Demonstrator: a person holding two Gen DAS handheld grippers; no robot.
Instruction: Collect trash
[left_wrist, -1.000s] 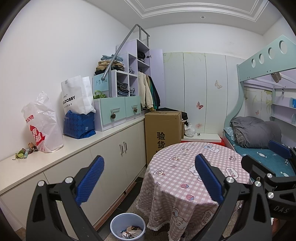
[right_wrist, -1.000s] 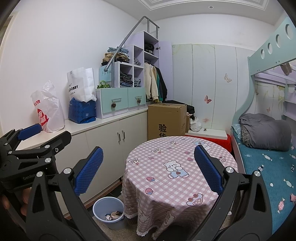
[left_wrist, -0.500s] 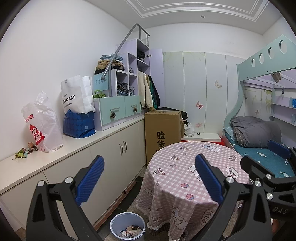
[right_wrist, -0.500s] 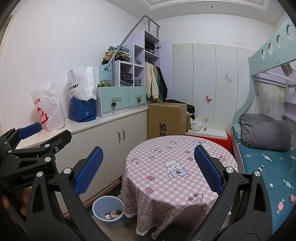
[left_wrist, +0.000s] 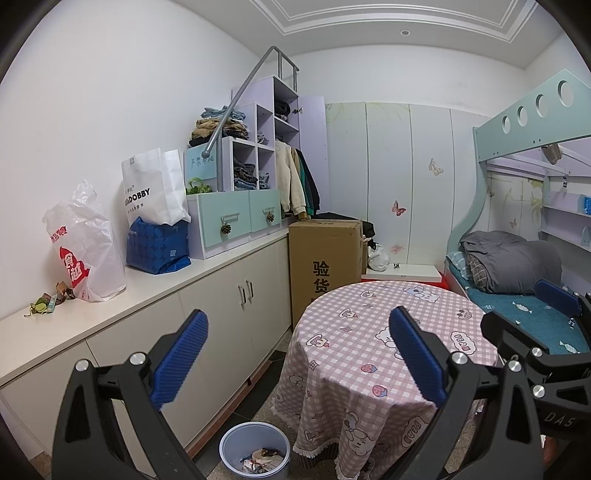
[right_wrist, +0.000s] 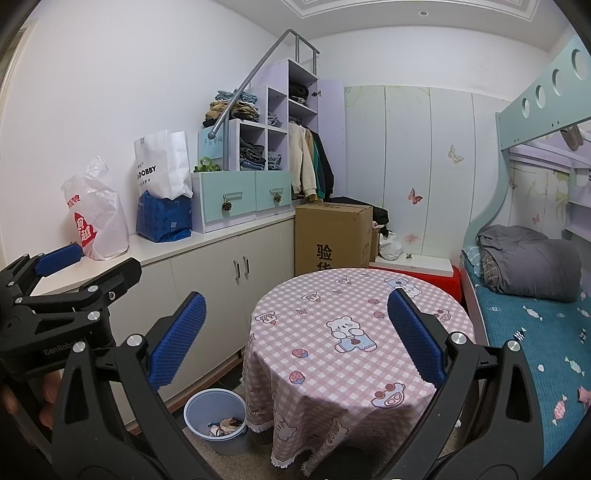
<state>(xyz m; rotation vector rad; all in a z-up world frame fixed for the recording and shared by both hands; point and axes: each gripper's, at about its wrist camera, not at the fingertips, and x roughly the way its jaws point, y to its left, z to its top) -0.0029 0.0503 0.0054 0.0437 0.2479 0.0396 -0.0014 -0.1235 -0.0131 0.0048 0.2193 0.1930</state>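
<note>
While the long white countertop (left_wrist: 155, 295) is running along the left wall from near to far, the round table under its pink checked cartoon-print cloth (left_wrist: 388, 332) is standing in the middle of the room with its top showing bare, which suits a surface cleared of litter or one that never carried any. Near the table's left foot, the pale blue round plastic bin (left_wrist: 255, 448) is sitting on the floor, close enough to both table and counter to be reached from either, and it is already holding crumpled wrappers (right_wrist: 223, 428). At the near left end of the counter, beside the white plastic shopping bag with red print (left_wrist: 83, 245), a small scatter of green and brown scraps (left_wrist: 46, 301) is lying loose, and these are looking like the trash left to gather. The left gripper (left_wrist: 295, 354) is hovering above the floor with its blue-padded jaws spread wide and nothing between them; the right gripper (right_wrist: 295, 332) is hanging likewise over the table, wide and empty, probably both held ready for a pick.
</note>
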